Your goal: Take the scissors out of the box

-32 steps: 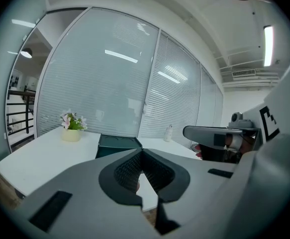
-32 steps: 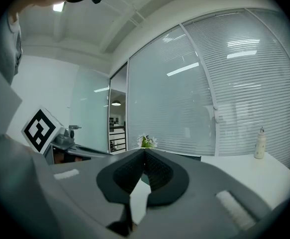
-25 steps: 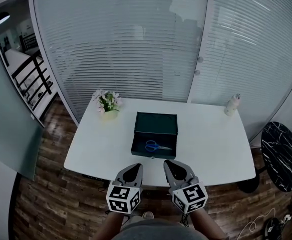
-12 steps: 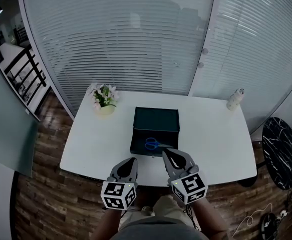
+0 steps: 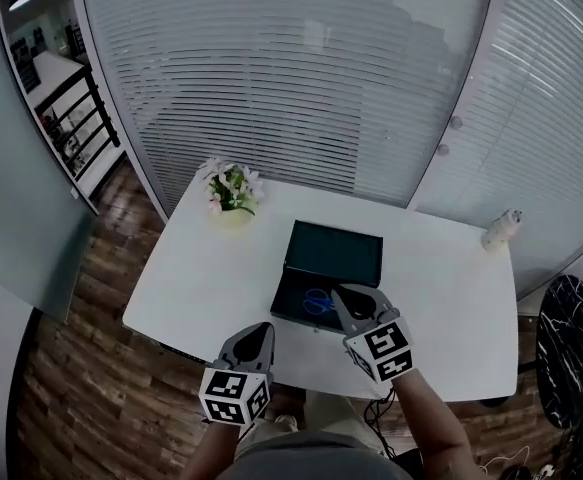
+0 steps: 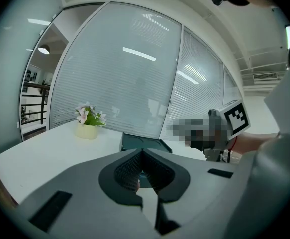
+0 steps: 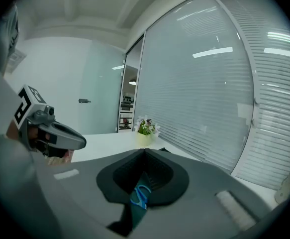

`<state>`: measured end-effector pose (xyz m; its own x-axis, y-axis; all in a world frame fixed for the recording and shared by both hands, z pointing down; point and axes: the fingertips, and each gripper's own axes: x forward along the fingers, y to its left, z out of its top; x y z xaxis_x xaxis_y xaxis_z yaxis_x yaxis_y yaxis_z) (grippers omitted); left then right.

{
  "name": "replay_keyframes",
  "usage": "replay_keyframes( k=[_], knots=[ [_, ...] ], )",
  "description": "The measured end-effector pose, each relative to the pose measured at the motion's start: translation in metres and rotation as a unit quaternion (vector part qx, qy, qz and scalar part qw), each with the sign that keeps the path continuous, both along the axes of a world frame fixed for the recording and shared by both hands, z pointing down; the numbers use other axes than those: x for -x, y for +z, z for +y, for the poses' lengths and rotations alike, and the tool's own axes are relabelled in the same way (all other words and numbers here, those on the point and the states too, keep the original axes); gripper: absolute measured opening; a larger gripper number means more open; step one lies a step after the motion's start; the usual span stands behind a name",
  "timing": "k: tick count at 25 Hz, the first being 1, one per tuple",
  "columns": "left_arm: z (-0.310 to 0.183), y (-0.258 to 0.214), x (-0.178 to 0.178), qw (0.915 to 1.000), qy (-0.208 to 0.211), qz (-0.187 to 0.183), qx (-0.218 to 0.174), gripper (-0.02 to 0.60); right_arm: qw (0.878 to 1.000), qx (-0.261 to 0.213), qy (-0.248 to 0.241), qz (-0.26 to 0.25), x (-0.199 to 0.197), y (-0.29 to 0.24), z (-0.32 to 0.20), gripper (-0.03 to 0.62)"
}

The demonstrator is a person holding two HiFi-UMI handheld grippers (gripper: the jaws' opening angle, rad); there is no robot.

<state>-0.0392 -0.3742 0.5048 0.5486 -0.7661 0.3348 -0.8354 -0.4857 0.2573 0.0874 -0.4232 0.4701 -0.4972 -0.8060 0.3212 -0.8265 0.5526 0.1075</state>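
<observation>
Blue scissors (image 5: 316, 301) lie in the box (image 5: 336, 251), just left of my right tongs (image 5: 355, 299) (pressed together). My left tongs (image 5: 256, 335), lower left, are closed too.

I can read no words, numbers or brand names anywhere. The left cube (image 5: 234, 396) on my left gripper (image 5: 260, 330) and the right cube (image 5: 381, 352) on my right gripper (image 5: 343, 294) carry only black-and-white square marker patterns, no lettering. The small bottle (image 5: 501, 230) at the desk's (image 5: 201, 278) far corner is too small for me to make out any label.
</observation>
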Motion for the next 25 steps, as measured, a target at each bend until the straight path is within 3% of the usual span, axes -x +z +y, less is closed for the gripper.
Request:
replay_keyframes(
  k=[14,25],
  knots=[
    [-0.017,0.016,0.011,0.9994,-0.030,-0.009,0.014,0.005,0.990,0.072,-0.076,0.097,0.007,0.075,-0.056,0.009],
    [-0.024,0.019,0.012,0.9992,-0.035,-0.010,0.017,0.005,0.964,0.167,-0.137,0.158,0.021,0.147,-0.058,0.012]
  ],
)
